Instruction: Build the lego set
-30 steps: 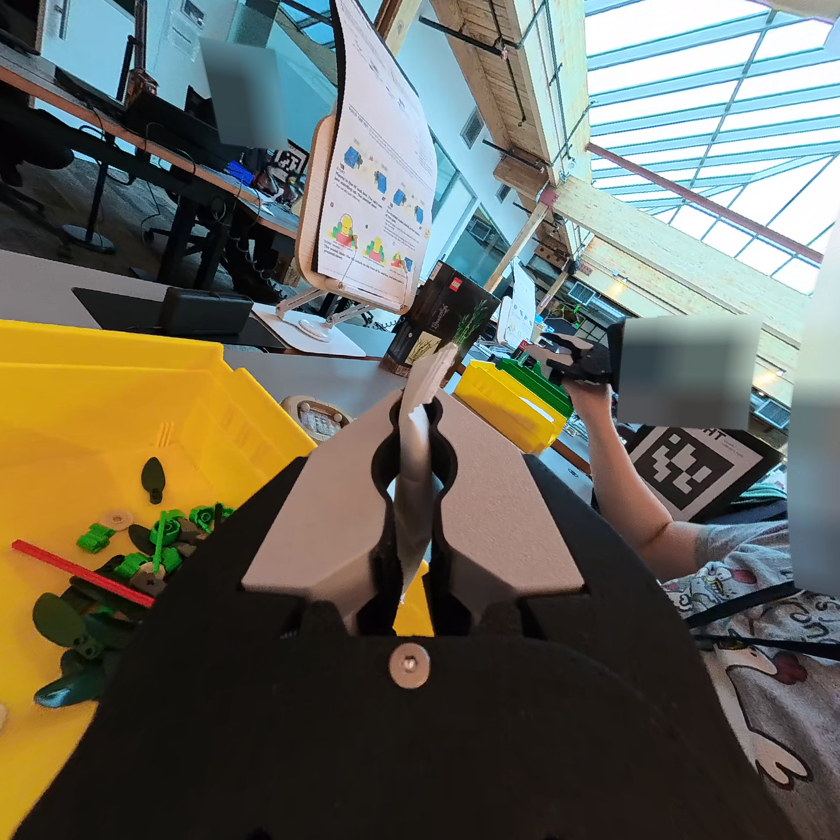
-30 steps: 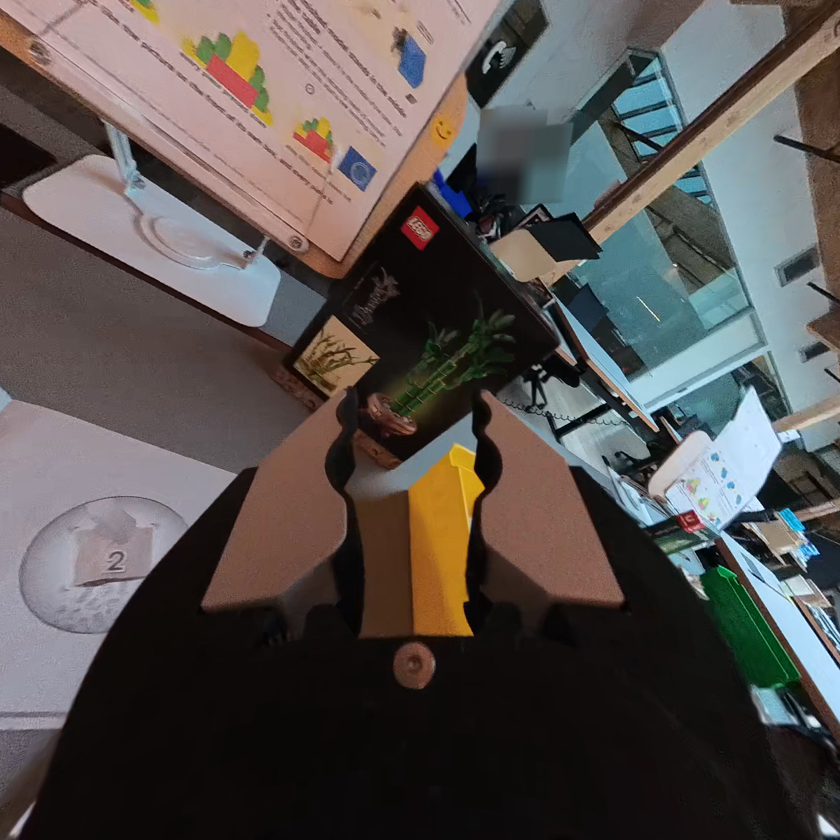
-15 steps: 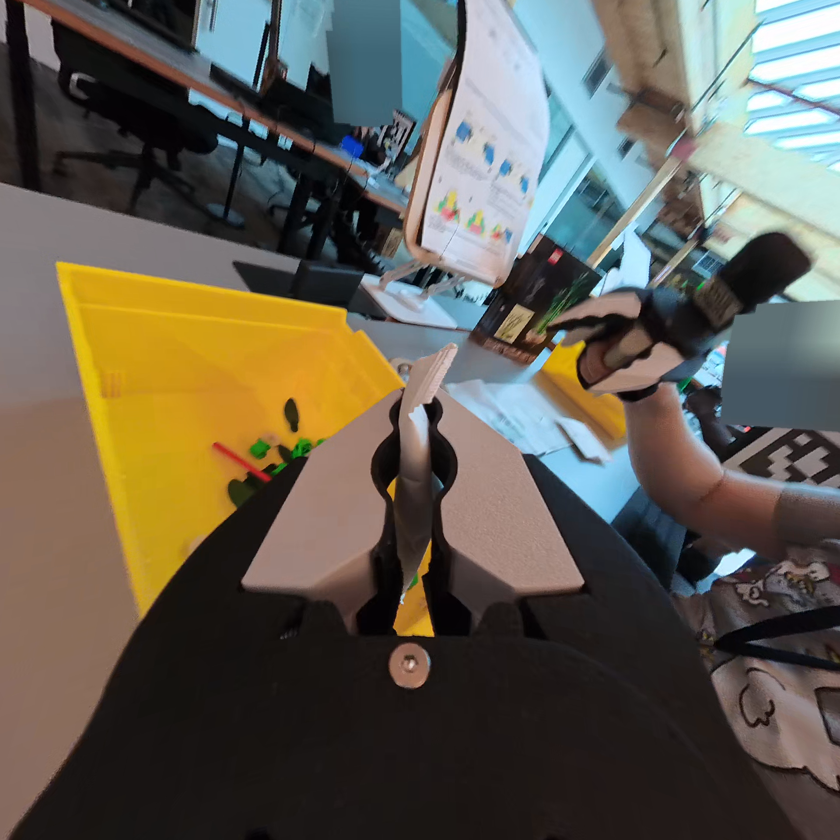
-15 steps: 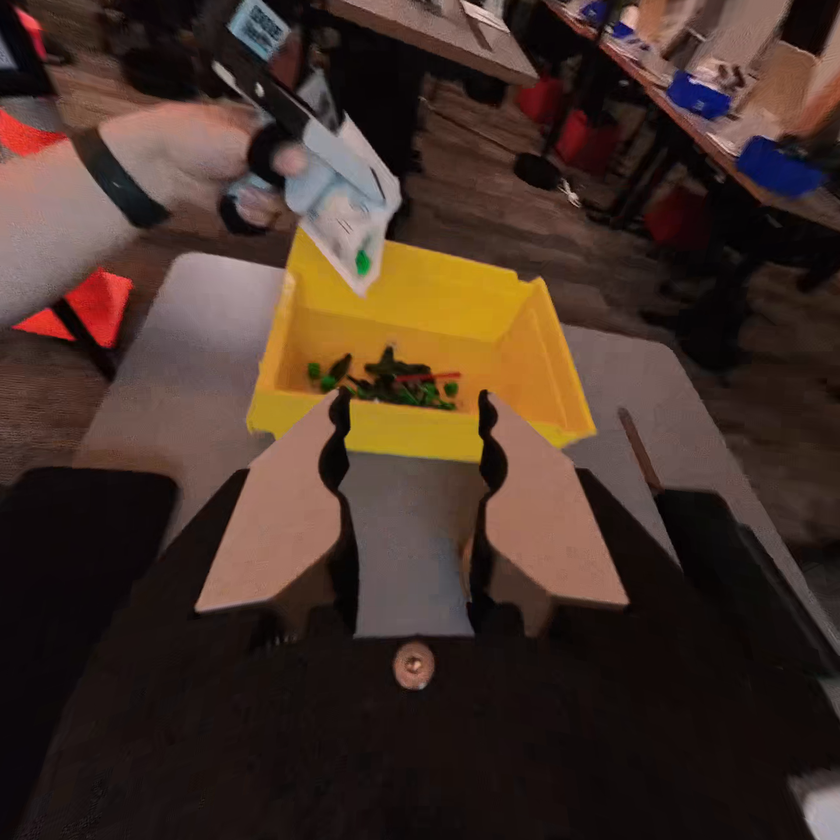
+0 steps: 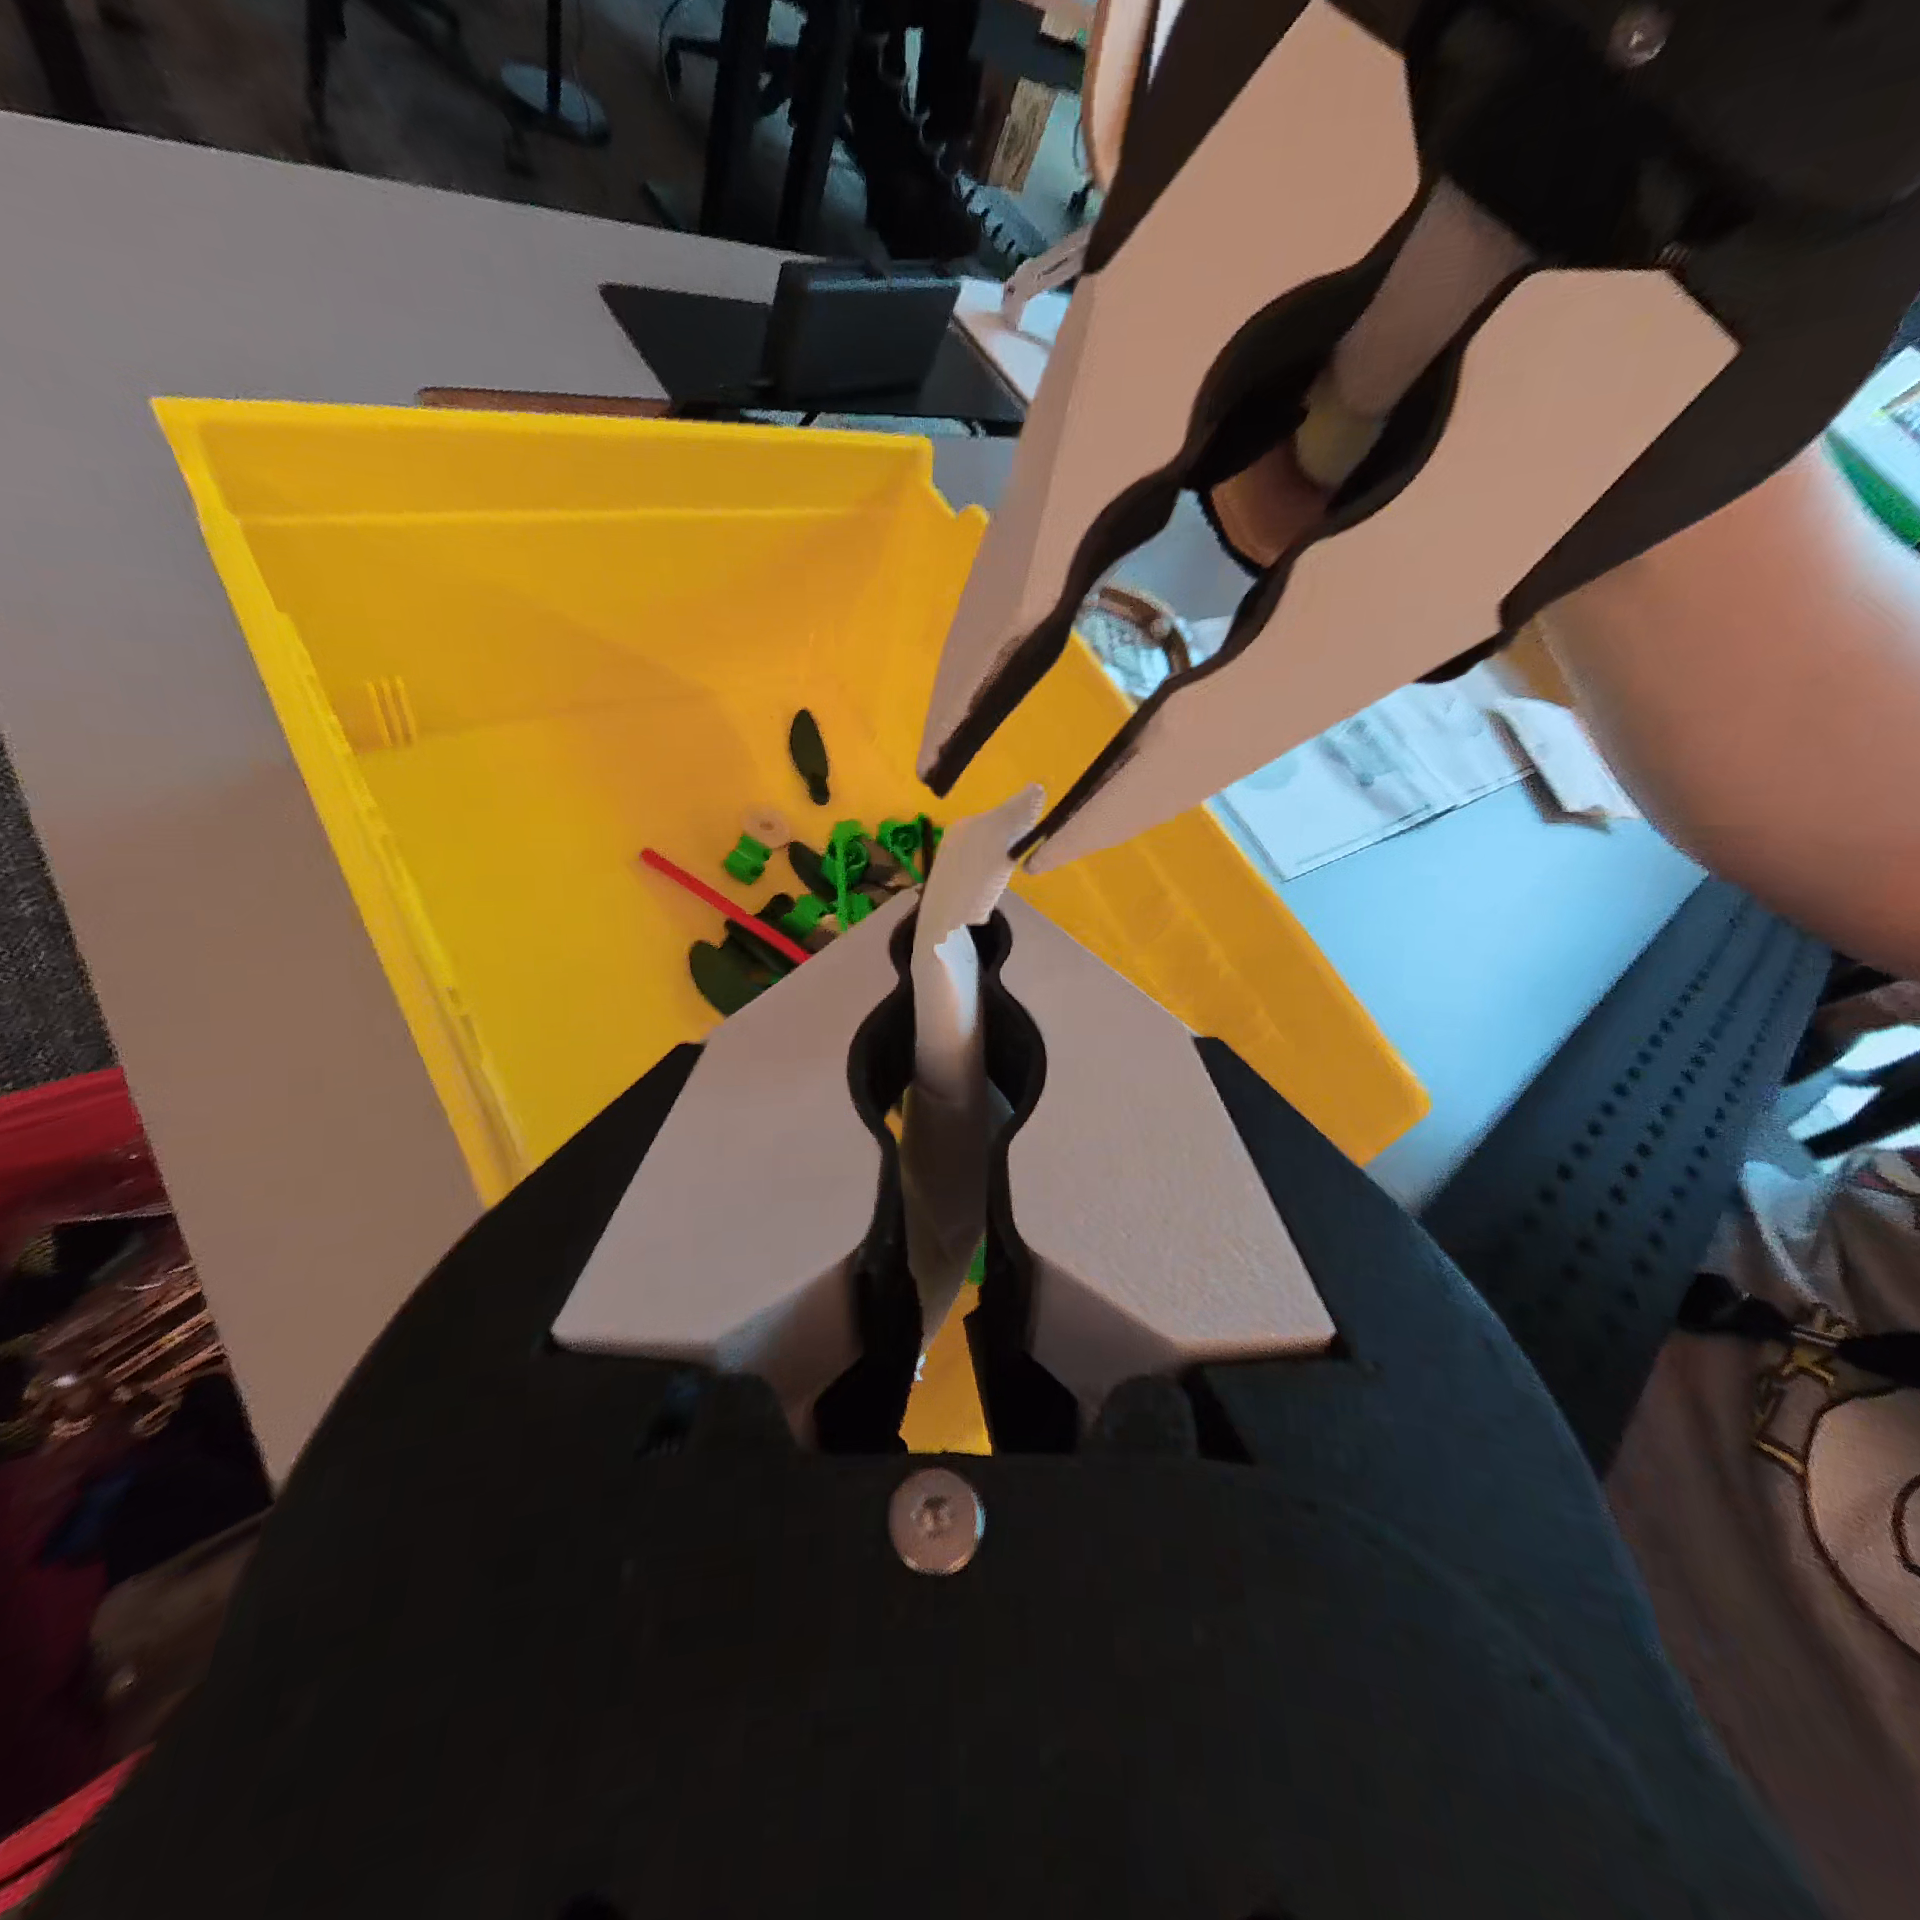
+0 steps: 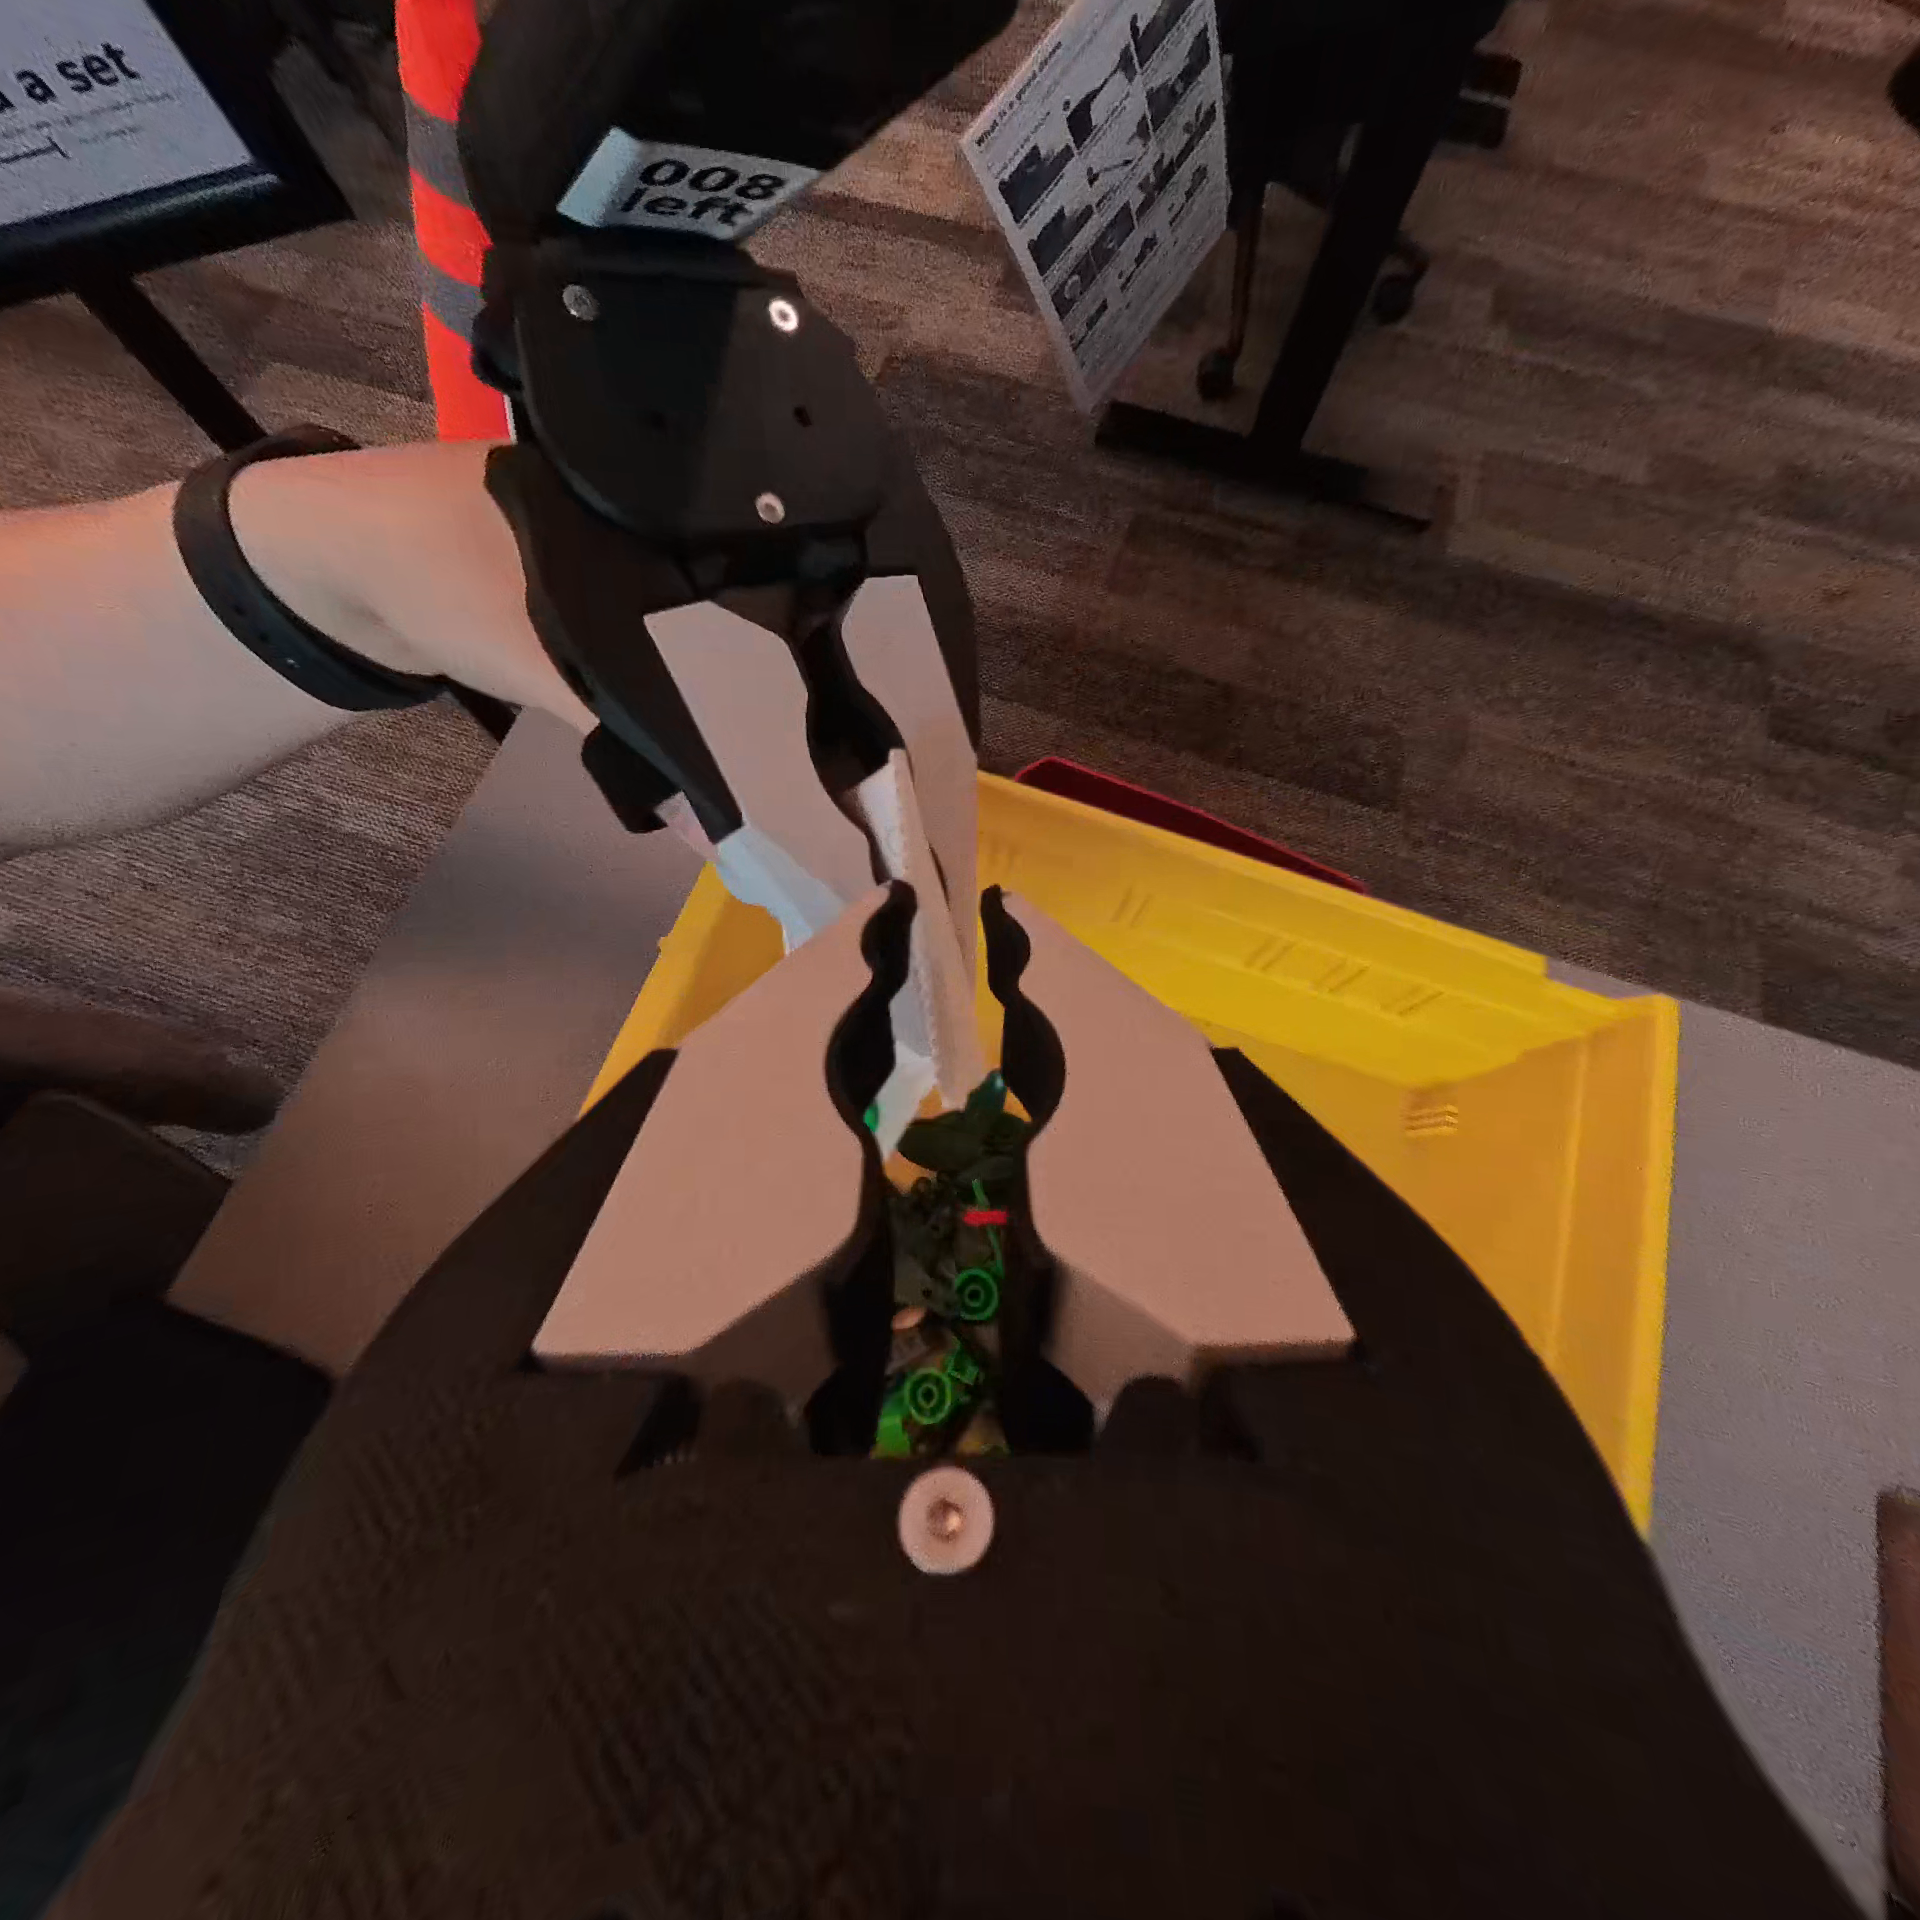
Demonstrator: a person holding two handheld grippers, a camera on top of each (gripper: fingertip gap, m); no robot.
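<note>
My left gripper [image 5: 958, 909] is shut on a crumpled white parts bag [image 5: 945, 1091] and holds it over a yellow bin [image 5: 520, 582]. Green and dark lego pieces [image 5: 821, 883] and a red rod [image 5: 717, 894] lie in the bin. My right gripper [image 5: 982, 816] reaches in from the upper right. Its fingertips straddle the bag's top end with a narrow gap. In the right wrist view my right gripper [image 6: 940, 899] frames the bag's serrated edge [image 6: 925, 987], with the left gripper [image 6: 842, 857] above, the bin [image 6: 1299, 956] and pieces [image 6: 945, 1288] below.
The bin stands on a grey table [image 5: 156, 623]. A black device on a black mat [image 5: 862, 332] is behind the bin, and papers [image 5: 1382, 769] lie to its right. An orange cone [image 6: 442, 208] and a sign board [image 6: 1112, 177] stand on the floor beyond. My hands' fingertips stand some 4 cm from each other. My left gripper's tips are some 15 cm from the red rod [image 5: 717, 894].
My right gripper swung from the far side to the bag's top end and narrowed from wide open. My left gripper tipped down over the bin, still holding the bag.
</note>
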